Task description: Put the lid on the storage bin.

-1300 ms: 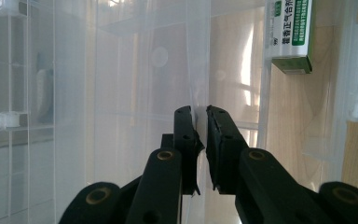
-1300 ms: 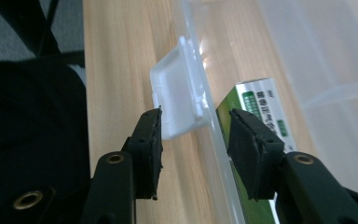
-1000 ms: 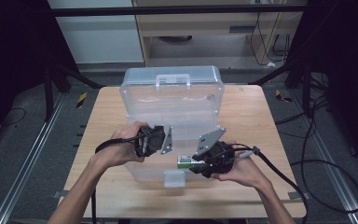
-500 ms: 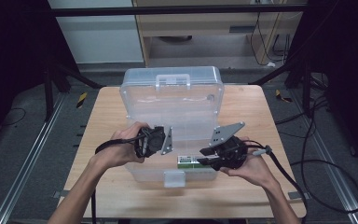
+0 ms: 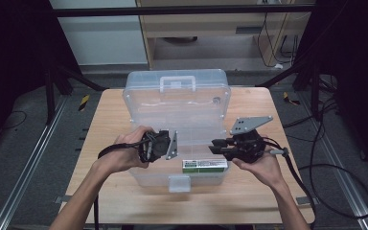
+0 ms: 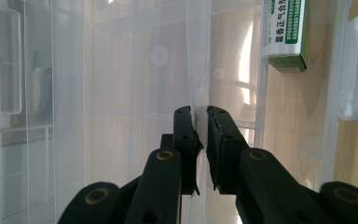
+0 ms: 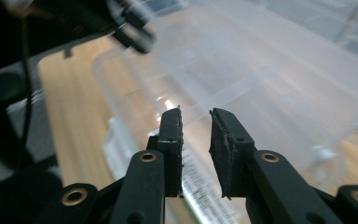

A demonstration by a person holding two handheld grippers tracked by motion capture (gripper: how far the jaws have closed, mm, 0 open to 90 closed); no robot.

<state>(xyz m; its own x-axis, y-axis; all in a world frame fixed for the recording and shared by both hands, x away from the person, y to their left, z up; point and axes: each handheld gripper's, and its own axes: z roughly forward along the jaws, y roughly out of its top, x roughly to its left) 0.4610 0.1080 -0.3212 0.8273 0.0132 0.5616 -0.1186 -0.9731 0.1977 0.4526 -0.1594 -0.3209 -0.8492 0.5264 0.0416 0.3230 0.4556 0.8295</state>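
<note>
The left hand-held gripper (image 6: 200, 122) is clamped on a thin divider wall of the clear plastic box (image 5: 177, 103); the right hand-held gripper (image 5: 215, 146), slightly parted, is held empty just above the green-and-white carton (image 5: 204, 166) lying at the box's front edge.

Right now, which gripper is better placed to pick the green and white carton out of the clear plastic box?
Right. The right gripper hovers open beside the green and white carton, which lies under its jaws in its own view. The left gripper is clamped on a thin wall of the clear plastic box, steadying it.
</note>
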